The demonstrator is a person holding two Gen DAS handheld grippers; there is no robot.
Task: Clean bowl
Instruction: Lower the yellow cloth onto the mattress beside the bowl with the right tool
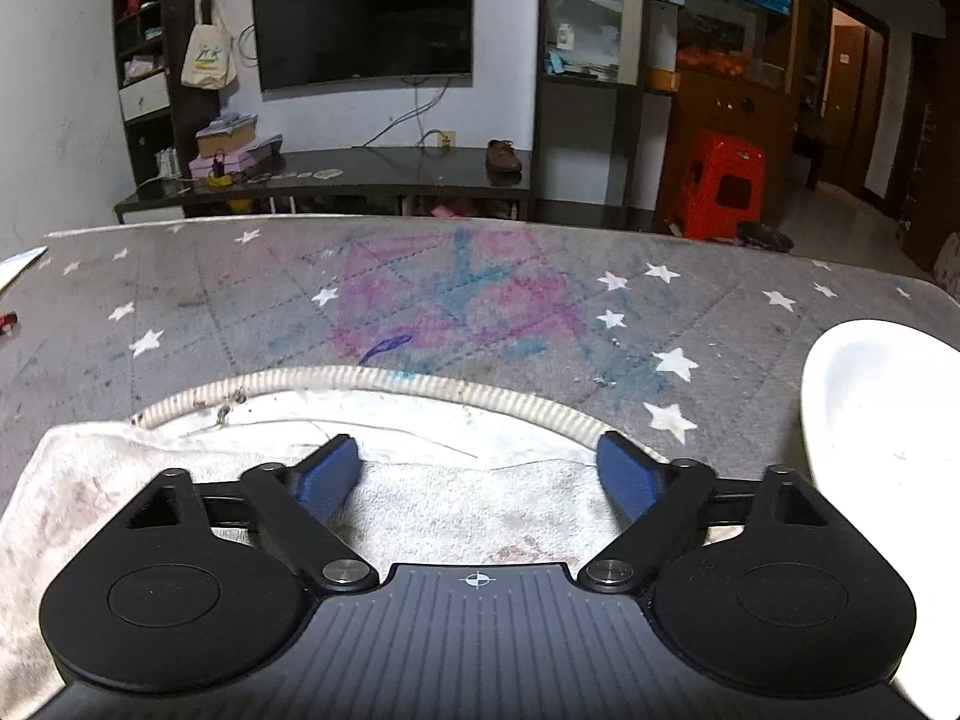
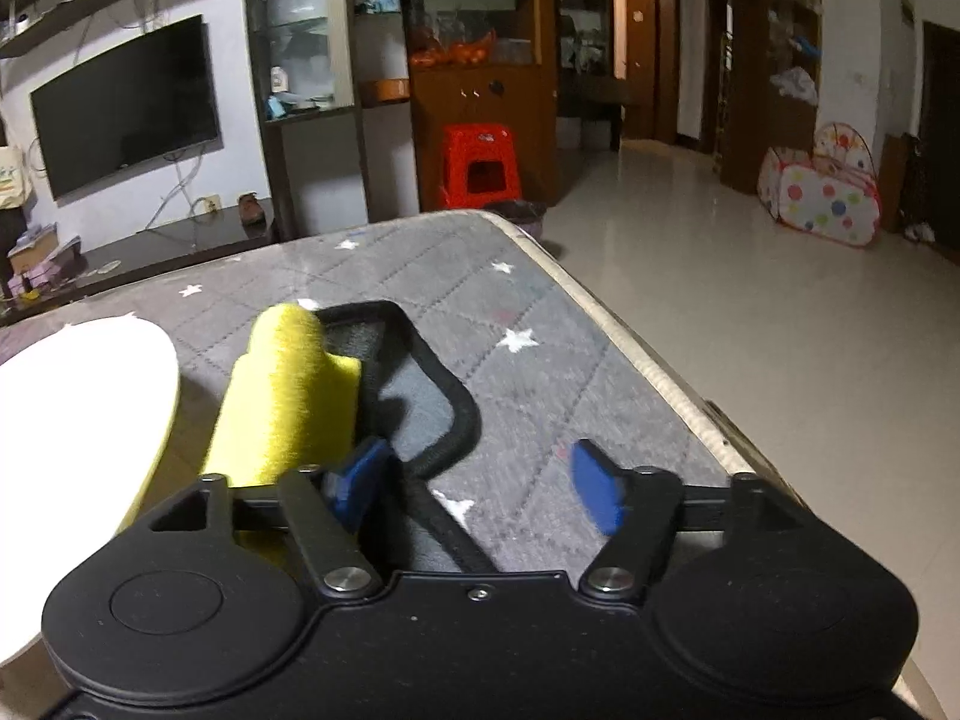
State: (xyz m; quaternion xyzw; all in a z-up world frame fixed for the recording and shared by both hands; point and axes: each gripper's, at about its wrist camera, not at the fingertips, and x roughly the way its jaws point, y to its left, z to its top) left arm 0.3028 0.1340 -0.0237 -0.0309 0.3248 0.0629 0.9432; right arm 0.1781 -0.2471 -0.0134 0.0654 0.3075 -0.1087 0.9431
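A white bowl (image 1: pixel 882 420) sits on the grey star-patterned table cover (image 1: pixel 420 300) at the right edge of the left wrist view; it also shows at the left of the right wrist view (image 2: pixel 78 420). My left gripper (image 1: pixel 480 468) is open, low over a stained white towel (image 1: pixel 456 510) with a ribbed hem. My right gripper (image 2: pixel 480 480) is open and empty over the cover. A yellow sponge (image 2: pixel 288 396) lies just left of its left finger, between it and the bowl, partly on a grey mat with black piping (image 2: pixel 420 396).
The table's far edge (image 1: pixel 360 219) faces a dark TV bench and wall TV (image 1: pixel 360 18). Its right edge (image 2: pixel 648 336) drops to a tiled floor. A red stool (image 2: pixel 480 168) stands beyond the table.
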